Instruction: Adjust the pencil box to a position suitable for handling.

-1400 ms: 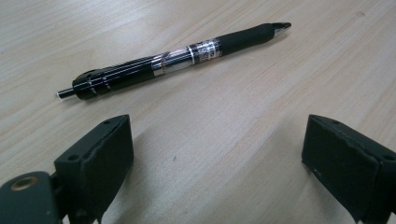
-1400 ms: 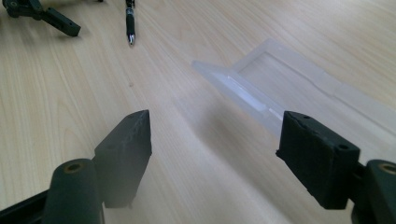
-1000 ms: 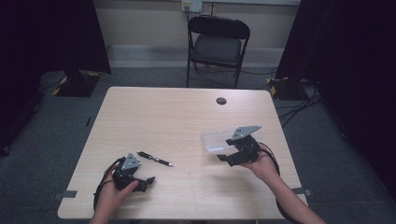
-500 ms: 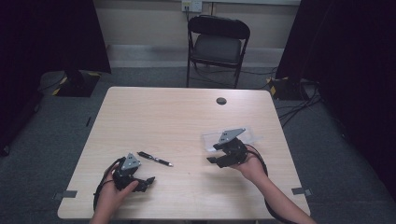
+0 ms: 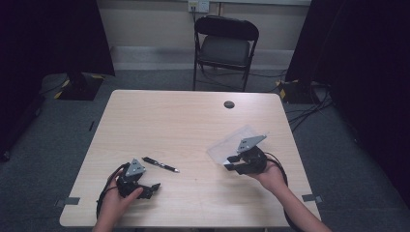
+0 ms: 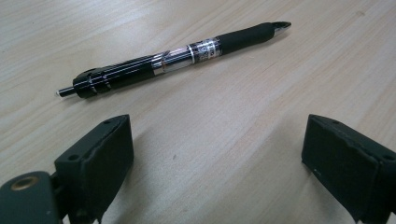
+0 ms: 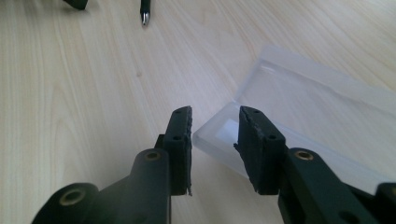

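A black click pen point(image 5: 161, 165) point(image 6: 173, 56) lies on the wooden table point(image 5: 169, 116) near its front left. Just on the near side of it my left gripper point(image 5: 153, 187) point(image 6: 215, 140) rests low over the table, open wide with bare wood between its jaws. A clear flat plastic case point(image 5: 231, 141) point(image 7: 303, 107) lies at the front right. My right gripper point(image 5: 231, 165) point(image 7: 215, 116) is at the case's near corner, open by a narrow gap, and that corner sits between the jaws. The pen's tip point(image 7: 145, 11) shows far off.
A black round grommet point(image 5: 229, 104) is set in the table near its far edge. A black folding chair point(image 5: 225, 43) stands behind the table. Cables run over the floor at the right. The person's forearms come in from the front edge.
My right gripper has moved left and nearer, from beside the case to its near corner. The left gripper and the pen have stayed where they were.
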The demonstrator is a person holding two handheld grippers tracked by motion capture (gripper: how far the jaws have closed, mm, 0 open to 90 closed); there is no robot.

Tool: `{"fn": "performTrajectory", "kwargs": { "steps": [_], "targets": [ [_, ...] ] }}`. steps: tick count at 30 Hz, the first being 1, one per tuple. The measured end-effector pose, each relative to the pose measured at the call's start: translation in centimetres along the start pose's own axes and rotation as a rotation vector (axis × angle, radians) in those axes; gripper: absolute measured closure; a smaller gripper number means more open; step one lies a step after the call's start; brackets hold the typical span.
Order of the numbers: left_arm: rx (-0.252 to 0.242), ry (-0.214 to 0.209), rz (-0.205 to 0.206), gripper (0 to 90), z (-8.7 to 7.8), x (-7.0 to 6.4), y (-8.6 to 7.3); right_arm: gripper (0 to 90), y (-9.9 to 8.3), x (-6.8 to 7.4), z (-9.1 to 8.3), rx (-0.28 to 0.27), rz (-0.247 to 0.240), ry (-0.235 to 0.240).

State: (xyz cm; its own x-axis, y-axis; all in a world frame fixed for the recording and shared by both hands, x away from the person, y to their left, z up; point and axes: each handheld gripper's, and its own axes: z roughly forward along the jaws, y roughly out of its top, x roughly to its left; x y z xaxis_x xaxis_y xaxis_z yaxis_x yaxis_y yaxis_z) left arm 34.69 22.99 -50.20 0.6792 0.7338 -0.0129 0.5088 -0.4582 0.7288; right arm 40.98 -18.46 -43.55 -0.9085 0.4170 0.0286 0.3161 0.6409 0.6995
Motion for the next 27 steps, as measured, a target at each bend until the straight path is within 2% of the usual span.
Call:
{"fn": "performTrajectory", "kwargs": {
  "steps": [2,3,5,6,7,9,12,13,17,18,27],
  "targets": [
    [-0.001,0.000,0.001,8.9,0.0,0.0,0.0,63.3,-1.3,0.0,-1.2,0.011,0.013,-0.008],
    [-0.001,0.000,0.000,8.9,0.0,0.0,0.0,63.3,-1.3,0.0,-1.2,0.011,0.013,-0.008],
    [-0.002,0.001,0.001,9.0,0.0,0.0,0.0,59.1,-2.6,-0.1,-2.2,0.019,0.030,-0.023],
    [-0.002,0.001,0.001,8.9,0.0,0.0,0.0,59.1,-2.6,-0.1,-2.2,0.019,0.030,-0.023],
    [-0.001,0.002,0.001,8.9,0.0,0.0,0.0,54.9,-3.2,-0.1,-2.9,0.017,0.045,-0.033],
    [-0.001,0.002,0.001,9.0,0.0,0.0,0.0,50.2,-3.5,0.0,-3.5,0.008,0.057,-0.053],
    [-0.001,0.002,0.001,9.0,0.0,0.0,0.0,47.4,-3.6,0.1,-4.0,-0.008,0.070,-0.062],
    [-0.001,0.002,0.000,9.0,0.0,0.0,0.0,43.7,-3.4,0.3,-4.0,-0.021,0.080,-0.062],
    [-0.005,0.003,-0.002,9.0,0.0,0.0,0.0,41.7,-3.0,0.8,-3.5,-0.030,0.071,-0.055],
    [-0.002,0.003,0.001,9.0,-0.1,0.0,-0.1,39.5,-2.8,1.3,-3.0,-0.029,0.063,-0.052],
    [-0.002,0.003,0.001,9.0,-0.1,0.0,-0.1,39.4,-3.0,2.6,-1.1,-0.032,0.072,-0.017]
  ]
}}
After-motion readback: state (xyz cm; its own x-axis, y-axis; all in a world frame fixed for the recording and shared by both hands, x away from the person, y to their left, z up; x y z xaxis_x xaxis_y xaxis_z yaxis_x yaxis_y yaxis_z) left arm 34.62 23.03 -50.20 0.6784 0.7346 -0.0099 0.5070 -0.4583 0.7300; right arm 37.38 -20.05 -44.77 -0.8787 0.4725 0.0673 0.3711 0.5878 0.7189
